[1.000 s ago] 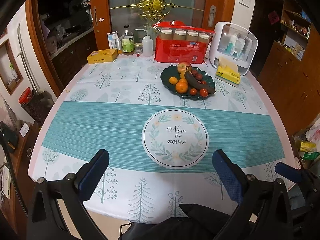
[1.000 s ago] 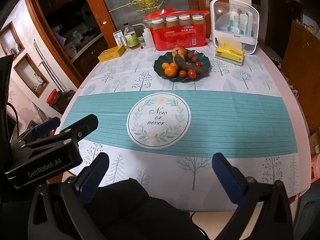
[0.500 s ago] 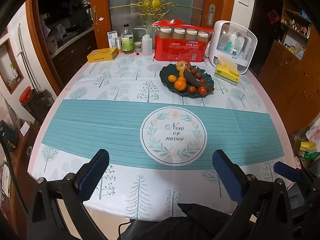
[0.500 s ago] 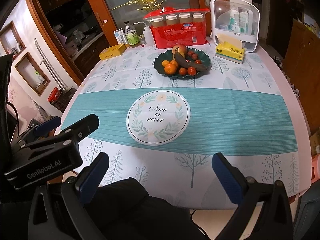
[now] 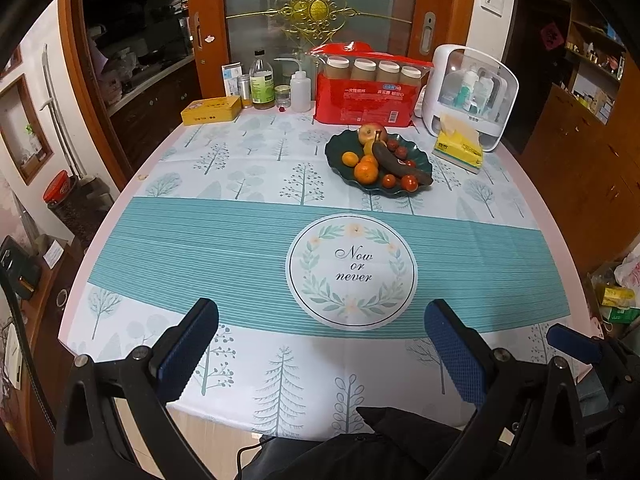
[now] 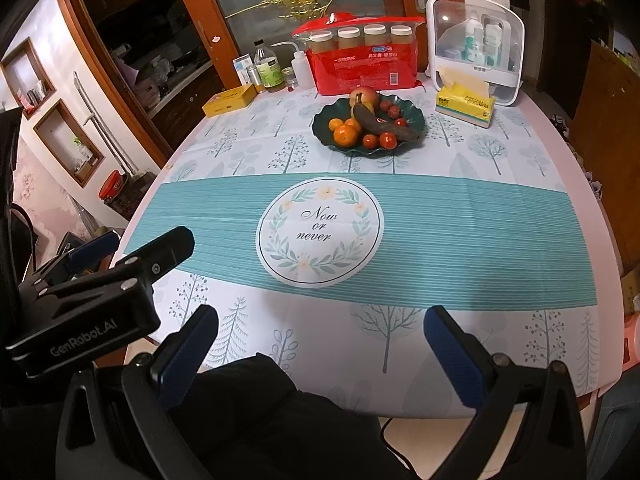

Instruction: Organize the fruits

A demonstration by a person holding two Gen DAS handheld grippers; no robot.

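Note:
A dark green fruit plate (image 5: 336,151) (image 6: 416,118) stands on the far half of the table. It holds an apple (image 5: 371,133), a dark overripe banana (image 5: 400,166) (image 6: 382,122), oranges (image 5: 365,172) (image 6: 345,135) and small red fruits (image 5: 409,182). My left gripper (image 5: 322,318) is open and empty above the near table edge; it also shows at the left of the right wrist view (image 6: 132,268). My right gripper (image 6: 320,326) is open and empty, also near the front edge.
A round "Now or never" print (image 5: 352,271) marks the tablecloth's middle. At the back stand a red package of jars (image 5: 366,94), a white cosmetics case (image 5: 470,96), a yellow tissue pack (image 5: 458,148), bottles (image 5: 262,84) and a yellow tin (image 5: 211,110).
Both grippers have moved slightly forward over the table, so the plate and print look a little nearer. Both stay open and empty.

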